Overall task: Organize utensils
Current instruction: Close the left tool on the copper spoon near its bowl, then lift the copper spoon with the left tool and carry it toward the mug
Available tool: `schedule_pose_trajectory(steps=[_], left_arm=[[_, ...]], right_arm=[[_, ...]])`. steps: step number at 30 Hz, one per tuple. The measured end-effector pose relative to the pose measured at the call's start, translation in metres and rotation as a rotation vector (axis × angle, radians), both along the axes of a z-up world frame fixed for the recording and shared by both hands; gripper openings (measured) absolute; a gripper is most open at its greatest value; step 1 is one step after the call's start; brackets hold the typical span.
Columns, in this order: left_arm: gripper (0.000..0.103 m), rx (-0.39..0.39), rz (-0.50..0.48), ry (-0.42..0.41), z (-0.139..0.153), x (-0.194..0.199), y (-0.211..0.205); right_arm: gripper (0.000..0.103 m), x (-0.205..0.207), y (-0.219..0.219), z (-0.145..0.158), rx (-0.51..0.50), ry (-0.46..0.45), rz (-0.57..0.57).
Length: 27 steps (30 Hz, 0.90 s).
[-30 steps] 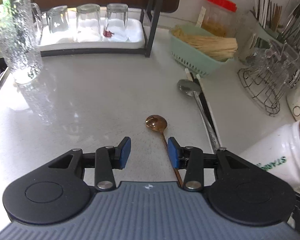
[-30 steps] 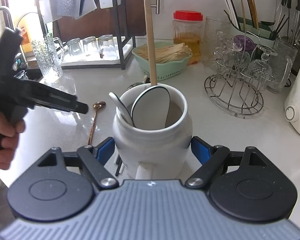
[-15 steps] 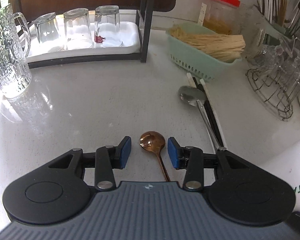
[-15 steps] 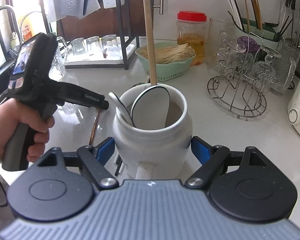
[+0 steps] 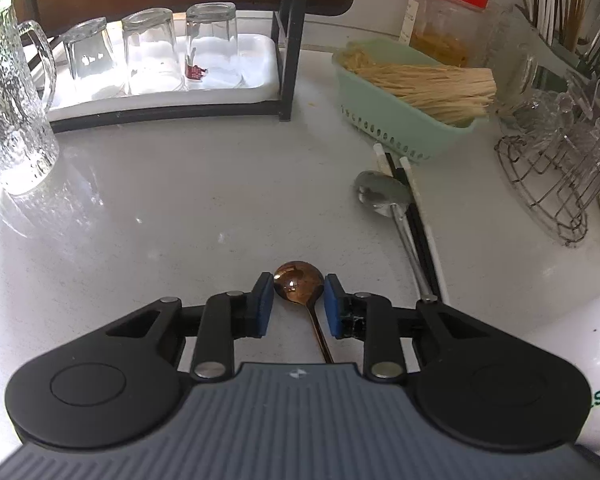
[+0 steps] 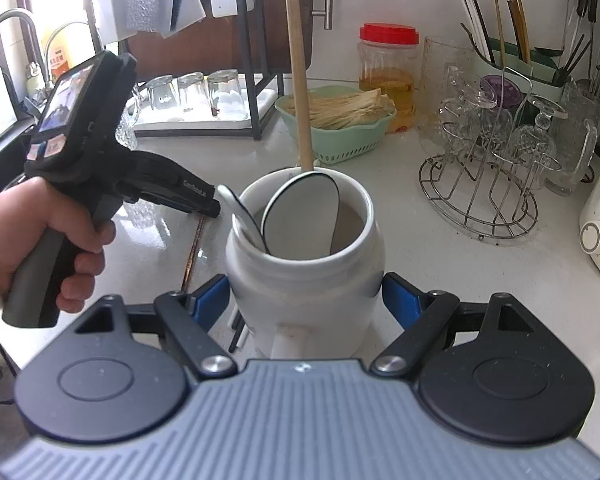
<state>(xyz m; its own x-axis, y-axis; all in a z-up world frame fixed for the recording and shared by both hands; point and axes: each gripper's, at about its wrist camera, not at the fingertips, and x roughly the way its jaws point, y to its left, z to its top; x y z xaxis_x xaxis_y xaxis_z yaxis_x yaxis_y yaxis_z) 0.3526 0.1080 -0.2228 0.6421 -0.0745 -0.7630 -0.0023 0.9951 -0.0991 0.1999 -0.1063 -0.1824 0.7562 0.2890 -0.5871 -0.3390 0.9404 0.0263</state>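
**Straddling the copper spoon beside a crowded counter**

Standing at the far left is a textured glass pitcher (image 5: 10,112), and next to it three upturned glasses (image 5: 152,50) sit on a white tray (image 5: 256,80) under a black rack (image 5: 288,40). Low in the middle, the left gripper (image 5: 295,304) sits with its blue pads on either side of the copper spoon (image 5: 299,282), which lies flat on the counter; the pads are just beside the bowl, the fingers spread and gripping nothing, as far as can be told. To the right lie a steel spoon (image 5: 375,194) and black and white chopsticks (image 5: 415,216), touching one another, in front of a green basket (image 5: 399,136) of pale sticks. A red-lidded jar (image 5: 443,20) and a wire glass rack (image 5: 555,184) stand further right.

From the right wrist view, the right gripper (image 6: 305,300) has its pads pressed against both sides of a white ceramic jar (image 6: 303,280), clasping it. Inside the jar stand a wooden-handled ladle (image 6: 300,80) and a white spoon (image 6: 240,212).

A pale, glossy stone counter (image 5: 180,208) carries everything, with a white tiled wall behind it and a faucet (image 6: 4,28) by a bright window at the left.
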Motion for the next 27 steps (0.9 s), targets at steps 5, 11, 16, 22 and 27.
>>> schedule_pose_trajectory(steps=[5, 11, 16, 22, 27], left_arm=[[0.031, -0.041, 0.009, 0.005, 0.003, -0.008, 0.003], [0.031, -0.053, 0.019, -0.036, 0.02, -0.027, 0.006], [0.031, -0.074, 0.005, -0.061, 0.036, -0.045, 0.008], [0.031, -0.087, -0.022, -0.08, 0.056, -0.066, 0.009], [0.006, -0.108, -0.038, -0.086, 0.074, -0.076, 0.011]], right_arm=[[0.086, 0.0, 0.001, 0.001, -0.008, 0.002, 0.006], [0.086, 0.001, 0.001, 0.001, -0.008, -0.003, 0.011], [0.086, 0.002, 0.002, -0.001, -0.005, -0.015, 0.005], [0.086, 0.008, 0.008, 0.0, -0.011, -0.006, -0.015], [0.086, 0.01, 0.01, 0.001, -0.015, 0.013, -0.032]])
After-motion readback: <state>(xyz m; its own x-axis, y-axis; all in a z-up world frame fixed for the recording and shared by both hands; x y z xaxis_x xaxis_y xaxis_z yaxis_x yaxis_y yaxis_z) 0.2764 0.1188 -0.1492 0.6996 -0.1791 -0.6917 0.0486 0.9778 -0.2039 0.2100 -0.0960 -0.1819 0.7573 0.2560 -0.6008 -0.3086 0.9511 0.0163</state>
